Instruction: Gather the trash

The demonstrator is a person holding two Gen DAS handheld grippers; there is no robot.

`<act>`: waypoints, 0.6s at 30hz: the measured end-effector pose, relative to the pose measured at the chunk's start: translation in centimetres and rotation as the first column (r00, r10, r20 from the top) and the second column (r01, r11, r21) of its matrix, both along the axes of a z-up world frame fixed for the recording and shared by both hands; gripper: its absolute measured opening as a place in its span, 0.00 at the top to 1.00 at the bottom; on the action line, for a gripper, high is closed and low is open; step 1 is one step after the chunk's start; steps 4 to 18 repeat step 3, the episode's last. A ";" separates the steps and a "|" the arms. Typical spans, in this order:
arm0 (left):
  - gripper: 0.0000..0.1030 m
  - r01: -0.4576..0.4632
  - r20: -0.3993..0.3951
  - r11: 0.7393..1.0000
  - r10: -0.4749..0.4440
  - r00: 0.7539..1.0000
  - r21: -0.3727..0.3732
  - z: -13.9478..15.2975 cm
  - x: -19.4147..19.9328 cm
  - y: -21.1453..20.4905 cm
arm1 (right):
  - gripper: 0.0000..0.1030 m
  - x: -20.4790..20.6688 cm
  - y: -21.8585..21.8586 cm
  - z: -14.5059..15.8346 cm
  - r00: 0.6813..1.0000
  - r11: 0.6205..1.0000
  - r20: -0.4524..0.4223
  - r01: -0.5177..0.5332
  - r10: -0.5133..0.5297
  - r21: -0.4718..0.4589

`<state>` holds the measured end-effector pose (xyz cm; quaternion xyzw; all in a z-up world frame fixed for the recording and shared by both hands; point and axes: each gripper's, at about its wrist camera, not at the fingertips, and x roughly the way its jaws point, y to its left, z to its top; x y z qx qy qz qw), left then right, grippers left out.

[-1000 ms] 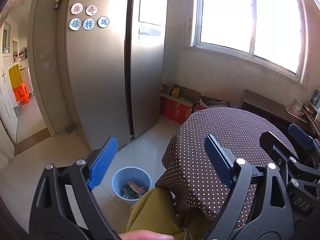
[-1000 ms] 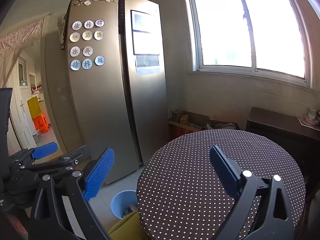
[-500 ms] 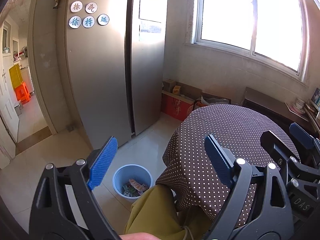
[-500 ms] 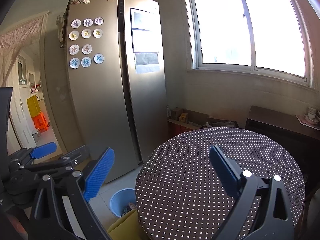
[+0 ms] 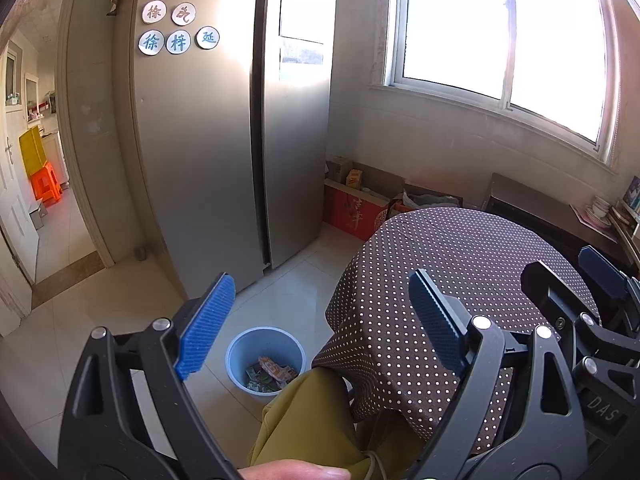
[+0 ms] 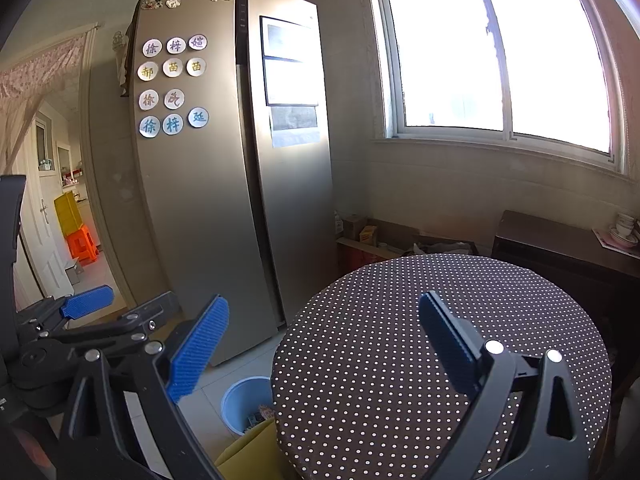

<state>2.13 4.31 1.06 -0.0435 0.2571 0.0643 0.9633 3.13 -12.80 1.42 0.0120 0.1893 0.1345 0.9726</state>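
A light blue bin [image 5: 265,360] stands on the tiled floor left of the round table; crumpled wrappers [image 5: 270,372] lie inside it. It also shows partly in the right wrist view [image 6: 244,402]. My left gripper [image 5: 316,324] is open and empty, held above the bin and the table's left edge. My right gripper [image 6: 324,344] is open and empty above the brown polka-dot tablecloth [image 6: 440,344]. The right gripper shows at the right edge of the left wrist view [image 5: 600,300]; the left gripper shows at the left of the right wrist view [image 6: 86,306].
A tall steel fridge [image 5: 224,140] stands behind the bin. Boxes [image 5: 356,208] line the wall under the window. A dark sideboard [image 6: 568,248] with dishes is at the right. A doorway [image 5: 36,200] opens at the left. My olive-trousered leg [image 5: 316,420] is by the bin.
Both views have shifted slightly: the table and bin sit a little further off and lower in frame. Both grippers stay open and empty.
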 end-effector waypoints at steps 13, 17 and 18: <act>0.15 0.001 -0.007 1.000 -0.001 1.000 -0.004 -0.1 0.2 0.0 | 0.09 0.2 -0.1 -0.2 1.000 1.000 -0.006 0.001 -0.001 -0.001; 0.15 0.001 -0.007 1.000 -0.001 1.000 -0.004 -0.1 0.2 0.0 | 0.09 0.2 -0.1 -0.2 1.000 1.000 -0.006 0.001 -0.001 -0.001; 0.15 0.001 -0.007 1.000 -0.001 1.000 -0.004 -0.1 0.2 0.0 | 0.09 0.2 -0.1 -0.2 1.000 1.000 -0.006 0.001 -0.001 -0.001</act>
